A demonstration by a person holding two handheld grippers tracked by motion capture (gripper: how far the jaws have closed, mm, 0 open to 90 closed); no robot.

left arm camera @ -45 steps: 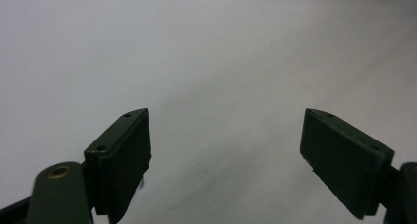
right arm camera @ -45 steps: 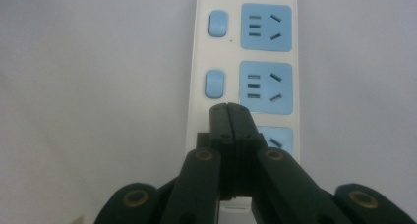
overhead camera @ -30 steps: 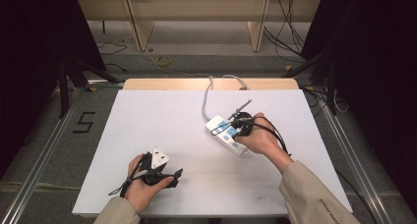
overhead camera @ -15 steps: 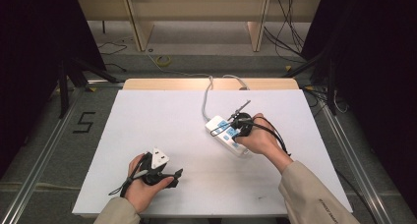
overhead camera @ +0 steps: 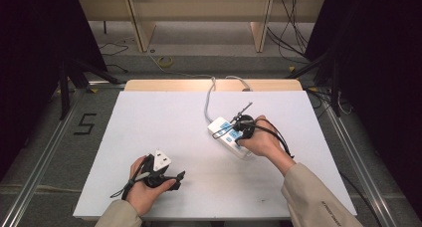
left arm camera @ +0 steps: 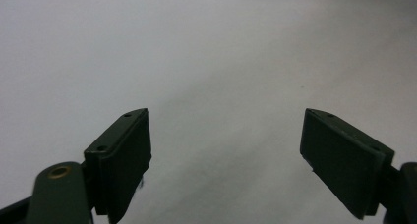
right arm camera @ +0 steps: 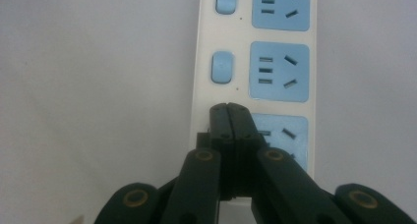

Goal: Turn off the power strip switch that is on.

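A white power strip (overhead camera: pixel 222 129) with blue sockets and blue rocker switches lies right of the table's middle, and its grey cable (overhead camera: pixel 208 101) runs to the far edge. My right gripper (overhead camera: pixel 236 131) is shut with nothing between its jaws. In the right gripper view its tips (right arm camera: pixel 229 109) sit on the power strip (right arm camera: pixel 280 71), beside the nearest socket and in line with the switches (right arm camera: pixel 222 67). My left gripper (overhead camera: pixel 177 179) rests near the front left of the table. Its jaws stand wide open (left arm camera: pixel 223 150) over the bare white tabletop.
The white table (overhead camera: pixel 149 122) ends in a wooden strip (overhead camera: pixel 164 84) at its far edge. Beyond it are wooden shelf legs and loose cables on the floor. A black "5" marking (overhead camera: pixel 85 123) lies on the floor at the left. Metal rails run along both sides.
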